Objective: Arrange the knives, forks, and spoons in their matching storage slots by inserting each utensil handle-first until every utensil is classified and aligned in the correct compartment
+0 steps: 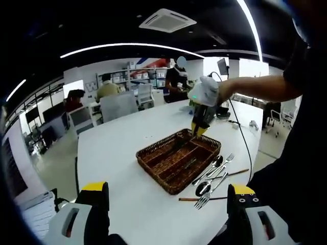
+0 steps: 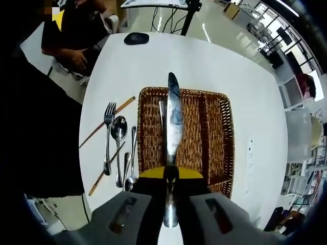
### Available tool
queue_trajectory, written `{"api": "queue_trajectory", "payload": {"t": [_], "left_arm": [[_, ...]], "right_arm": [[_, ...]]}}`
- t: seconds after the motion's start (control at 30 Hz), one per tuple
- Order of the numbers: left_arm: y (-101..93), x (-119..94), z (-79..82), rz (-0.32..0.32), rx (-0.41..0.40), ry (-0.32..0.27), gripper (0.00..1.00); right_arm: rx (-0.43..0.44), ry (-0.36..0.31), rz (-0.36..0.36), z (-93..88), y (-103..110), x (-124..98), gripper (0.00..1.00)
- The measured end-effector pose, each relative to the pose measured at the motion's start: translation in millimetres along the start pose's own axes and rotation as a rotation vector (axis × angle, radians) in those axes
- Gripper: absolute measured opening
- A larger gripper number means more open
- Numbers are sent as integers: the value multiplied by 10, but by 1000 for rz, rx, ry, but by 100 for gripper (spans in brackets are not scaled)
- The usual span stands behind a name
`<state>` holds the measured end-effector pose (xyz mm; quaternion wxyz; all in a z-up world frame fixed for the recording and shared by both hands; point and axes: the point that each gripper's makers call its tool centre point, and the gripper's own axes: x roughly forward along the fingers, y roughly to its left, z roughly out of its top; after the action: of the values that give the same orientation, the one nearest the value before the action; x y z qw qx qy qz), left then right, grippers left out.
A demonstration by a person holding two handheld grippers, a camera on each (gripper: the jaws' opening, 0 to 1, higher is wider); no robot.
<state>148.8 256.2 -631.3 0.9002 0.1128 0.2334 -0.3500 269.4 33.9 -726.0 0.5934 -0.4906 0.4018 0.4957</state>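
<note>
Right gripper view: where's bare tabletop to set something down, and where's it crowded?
Free: the white round table between the brown wicker cutlery tray and the black mouse, plus the strip along the tray's far side, toward the room. Crowded: beside the tray's other side, where silver forks, spoons and wooden chopsticks lie. The right gripper holds a steel knife over the tray.

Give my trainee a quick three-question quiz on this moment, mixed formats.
1. True or false: the right claw is shut on a knife held over the wicker tray.
2. Multiple choice: where do the loose fork and spoons lie? A) in the tray B) on the white table beside the tray C) in the left claw
3. Fill in: the left claw is ____.

Key: 1 true; 2 B; 3 open
</note>
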Motion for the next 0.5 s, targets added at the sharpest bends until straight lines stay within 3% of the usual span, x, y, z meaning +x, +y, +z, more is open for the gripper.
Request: {"api": "queue_trajectory", "payload": {"t": [0.5], "left_arm": [[-15,17,-41,-1,-5,7,100]], "right_arm": [[21,7,24,-92,159,279,3]]}}
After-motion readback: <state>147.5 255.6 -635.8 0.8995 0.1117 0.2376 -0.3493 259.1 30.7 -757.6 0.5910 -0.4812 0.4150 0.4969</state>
